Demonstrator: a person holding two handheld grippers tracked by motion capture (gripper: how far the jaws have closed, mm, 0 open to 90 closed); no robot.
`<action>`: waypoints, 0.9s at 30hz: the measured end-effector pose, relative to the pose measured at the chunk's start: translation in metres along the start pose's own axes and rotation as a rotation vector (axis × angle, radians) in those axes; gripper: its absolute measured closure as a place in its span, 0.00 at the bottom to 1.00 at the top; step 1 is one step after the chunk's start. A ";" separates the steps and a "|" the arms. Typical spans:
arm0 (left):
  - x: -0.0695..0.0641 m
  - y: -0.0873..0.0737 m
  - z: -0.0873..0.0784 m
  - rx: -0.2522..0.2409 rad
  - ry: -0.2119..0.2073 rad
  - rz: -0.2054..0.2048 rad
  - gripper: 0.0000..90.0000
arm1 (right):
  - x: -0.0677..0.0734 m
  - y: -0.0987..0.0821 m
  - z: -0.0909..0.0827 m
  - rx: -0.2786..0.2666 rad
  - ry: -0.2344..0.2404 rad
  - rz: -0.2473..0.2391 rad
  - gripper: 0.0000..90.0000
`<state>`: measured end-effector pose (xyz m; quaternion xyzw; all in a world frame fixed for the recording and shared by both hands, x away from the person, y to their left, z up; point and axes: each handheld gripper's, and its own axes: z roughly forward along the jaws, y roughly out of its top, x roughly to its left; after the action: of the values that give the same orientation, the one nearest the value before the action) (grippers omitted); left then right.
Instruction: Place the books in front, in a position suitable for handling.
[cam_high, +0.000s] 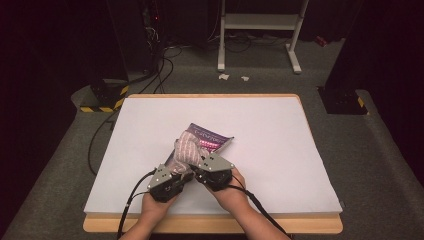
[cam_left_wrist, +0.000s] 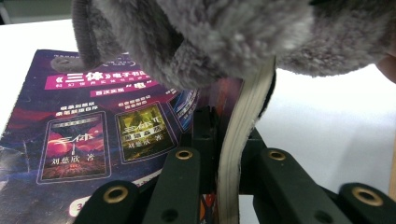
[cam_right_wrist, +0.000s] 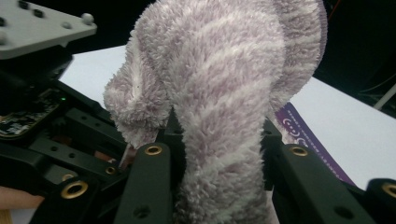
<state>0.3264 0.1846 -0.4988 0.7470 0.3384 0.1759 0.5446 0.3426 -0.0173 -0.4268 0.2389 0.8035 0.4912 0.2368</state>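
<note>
A book with a purple cover (cam_high: 212, 137) lies near the middle of the white table (cam_high: 270, 150). My left gripper (cam_high: 181, 173) is shut on the book's near edge. In the left gripper view its jaws (cam_left_wrist: 229, 135) clamp the block of pages (cam_left_wrist: 243, 126), and the cover (cam_left_wrist: 88, 135) spreads to the left. A fluffy pink-and-white striped sock (cam_high: 187, 147) hangs over the book. My right gripper (cam_high: 198, 163) is shut on the sock. In the right gripper view the sock (cam_right_wrist: 219, 93) rises between the jaws (cam_right_wrist: 217, 140). The sock (cam_left_wrist: 210, 37) also drapes above the left jaws.
The two grippers sit close together near the table's front edge, the left gripper's body (cam_right_wrist: 37, 107) right beside the right one. A white stand (cam_high: 260, 30) and cables (cam_high: 160, 65) lie on the floor beyond the table. Black bases with striped tape (cam_high: 102, 97) stand at the far corners.
</note>
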 end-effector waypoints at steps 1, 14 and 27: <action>0.000 0.000 0.000 0.000 0.000 0.000 0.92 | 0.000 0.000 0.001 0.002 -0.005 -0.003 0.75; 0.000 0.000 0.001 0.003 -0.003 -0.011 0.92 | -0.054 -0.027 0.020 0.100 -0.149 0.068 0.75; 0.001 0.000 0.001 0.002 -0.004 -0.014 0.92 | -0.117 -0.055 0.041 0.191 -0.290 0.149 0.75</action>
<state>0.3273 0.1845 -0.4988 0.7456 0.3425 0.1702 0.5458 0.4499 -0.0845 -0.4760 0.3874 0.7840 0.3895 0.2892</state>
